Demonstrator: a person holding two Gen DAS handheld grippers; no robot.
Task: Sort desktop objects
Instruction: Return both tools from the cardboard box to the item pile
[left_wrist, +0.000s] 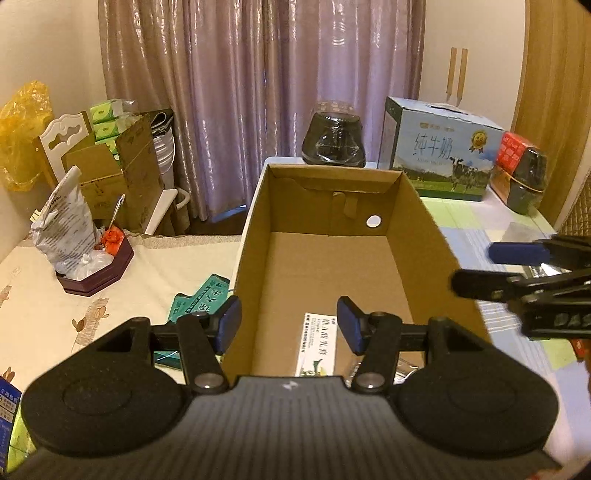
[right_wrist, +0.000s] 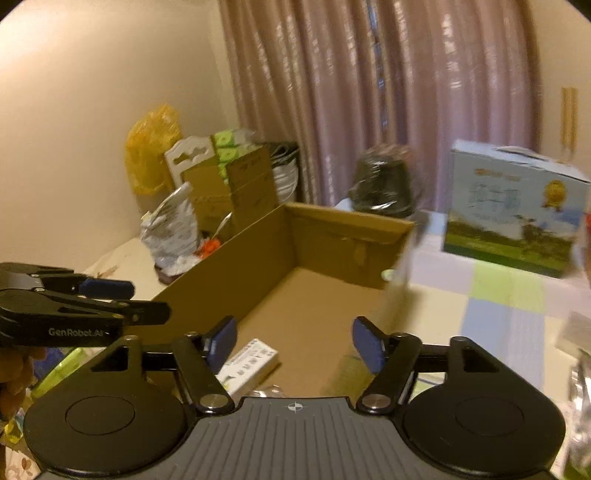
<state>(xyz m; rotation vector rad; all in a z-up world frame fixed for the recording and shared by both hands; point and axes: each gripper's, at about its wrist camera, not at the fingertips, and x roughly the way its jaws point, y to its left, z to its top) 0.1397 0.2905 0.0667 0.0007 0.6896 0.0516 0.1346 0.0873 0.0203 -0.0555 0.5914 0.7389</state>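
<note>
Pale curtains and a cream wall back a cluttered tabletop with a patchwork cloth. Left gripper (left_wrist: 289, 326) hangs over the near end of the open brown cardboard box (left_wrist: 428, 236); its blue pads stand apart with nothing between them. Directly beneath lies the white oblong carton with green print (left_wrist: 316, 343), flat on the box floor at the near end. Right gripper (right_wrist: 294, 341) is likewise parted and empty above the same end, the same carton just inside its left pad line in the right wrist view.

Risks, as judged: both tools crowd one corner of the box, so a careless swing could knock gripper against gripper. A low withdrawal could catch a finger on the box's near wall and drag or tip the light box.

Clearance: the box interior is mostly bare toward its far wall. Outside its left wall lies a green printed packet (left_wrist: 201, 295), close by. Beyond, the blue-and-green milk carton with handle (left_wrist: 443, 147) and a dark wrapped pot (left_wrist: 334, 138) stand well apart.
</note>
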